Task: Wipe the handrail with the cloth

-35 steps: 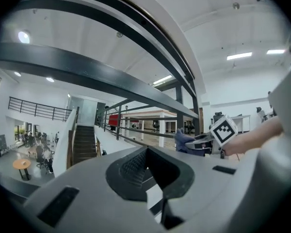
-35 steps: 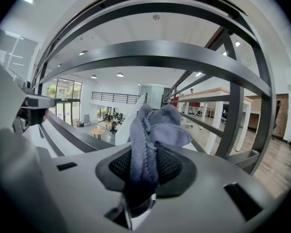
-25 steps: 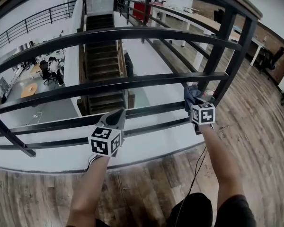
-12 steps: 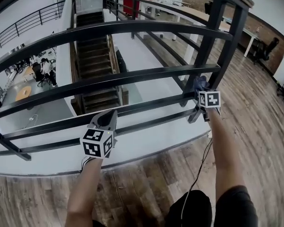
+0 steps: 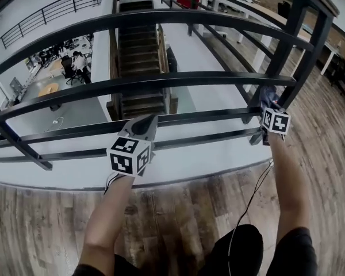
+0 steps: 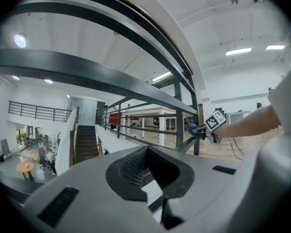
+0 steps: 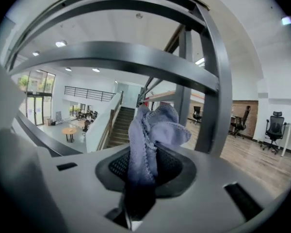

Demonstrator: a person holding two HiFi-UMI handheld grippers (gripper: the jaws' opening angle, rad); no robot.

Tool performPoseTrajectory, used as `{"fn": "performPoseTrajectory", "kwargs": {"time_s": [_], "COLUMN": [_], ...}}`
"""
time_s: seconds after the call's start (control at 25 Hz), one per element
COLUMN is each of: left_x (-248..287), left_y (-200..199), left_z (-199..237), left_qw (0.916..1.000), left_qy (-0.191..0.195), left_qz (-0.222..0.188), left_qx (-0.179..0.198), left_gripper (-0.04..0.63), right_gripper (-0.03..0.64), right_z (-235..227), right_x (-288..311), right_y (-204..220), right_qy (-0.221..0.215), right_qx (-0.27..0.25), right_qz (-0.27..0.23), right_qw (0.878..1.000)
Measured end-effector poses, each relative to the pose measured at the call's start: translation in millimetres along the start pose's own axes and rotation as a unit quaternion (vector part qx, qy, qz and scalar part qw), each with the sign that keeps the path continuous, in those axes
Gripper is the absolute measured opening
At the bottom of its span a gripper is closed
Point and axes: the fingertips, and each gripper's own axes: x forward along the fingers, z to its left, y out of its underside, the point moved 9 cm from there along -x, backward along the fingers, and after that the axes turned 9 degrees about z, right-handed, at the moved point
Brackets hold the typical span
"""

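A black metal handrail (image 5: pixel 161 19) with several horizontal bars runs across the head view. A grey-blue cloth (image 5: pixel 267 93) is bunched in my right gripper (image 5: pixel 268 101), which is shut on it close to the upright post (image 5: pixel 302 56), between two lower bars. In the right gripper view the cloth (image 7: pixel 153 130) stands up out of the right gripper (image 7: pixel 144 176), with a bar (image 7: pixel 136 57) just above and the post (image 7: pixel 218 96) to the right. My left gripper (image 5: pixel 145 125) is shut and holds nothing, pointing at a lower bar (image 5: pixel 207 117). It shows the same in its own view (image 6: pixel 148 171).
Past the rail the floor drops to a staircase (image 5: pixel 139 68) and a lower hall with people at desks (image 5: pixel 75 62). Wooden flooring (image 5: pixel 178 211) is underfoot. A thin cable (image 5: pixel 259 188) hangs from the right gripper. Office chairs (image 7: pixel 274 130) stand further right.
The head view has swung and the rail now sits differently in frame. My right gripper with the cloth has edged along beside the post. The left gripper stays at the lower bar.
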Motion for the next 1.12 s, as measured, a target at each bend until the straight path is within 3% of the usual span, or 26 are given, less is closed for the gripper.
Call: {"fn": "performPoseTrajectory", "kwargs": {"time_s": [0.16, 0.28, 0.36, 0.48, 0.6, 0.72, 0.96, 1.12], "left_x": [-34.3, -68.2, -90.6, -127.3, -170.3, -214.7, -310.7, -371.8], "left_y": [3.7, 5.7, 2.5, 4.4, 20.8, 42.1, 94.7, 131.7], "left_z": [30.3, 53.6, 67.1, 94.2, 132.6, 170.4, 249.1, 300.7], "left_qw": [0.9991, 0.9954, 0.9933, 0.9917, 0.9860, 0.9828, 0.9610, 0.9397], "left_qy": [-0.043, -0.091, -0.106, -0.121, -0.161, -0.185, -0.275, -0.338], "left_qz": [-0.001, 0.003, -0.003, -0.018, -0.019, -0.008, 0.009, 0.021], "left_qx": [-0.005, 0.029, 0.045, 0.040, 0.039, 0.008, -0.029, -0.045], "left_gripper": [0.000, 0.000, -0.001, 0.000, 0.000, 0.000, 0.000, 0.000], "right_gripper": [0.098, 0.098, 0.098, 0.098, 0.098, 0.098, 0.098, 0.098], "right_z": [107.4, 196.6, 248.7, 330.5, 425.0, 510.9, 674.3, 769.5], "right_x": [-40.5, -74.5, -99.2, -125.5, -142.9, -167.9, -217.4, -237.8], "right_y": [-10.4, -15.3, -13.5, -12.8, -16.4, -12.0, -3.2, 7.6], "right_qy": [-0.085, -0.154, -0.182, -0.222, -0.283, -0.356, -0.445, -0.477], "right_qx": [-0.007, -0.009, -0.005, -0.010, -0.034, -0.024, -0.053, -0.100], "right_qz": [-0.058, -0.082, -0.092, -0.107, -0.118, -0.111, -0.108, -0.104], "right_qw": [0.995, 0.985, 0.979, 0.969, 0.951, 0.928, 0.888, 0.867]}}
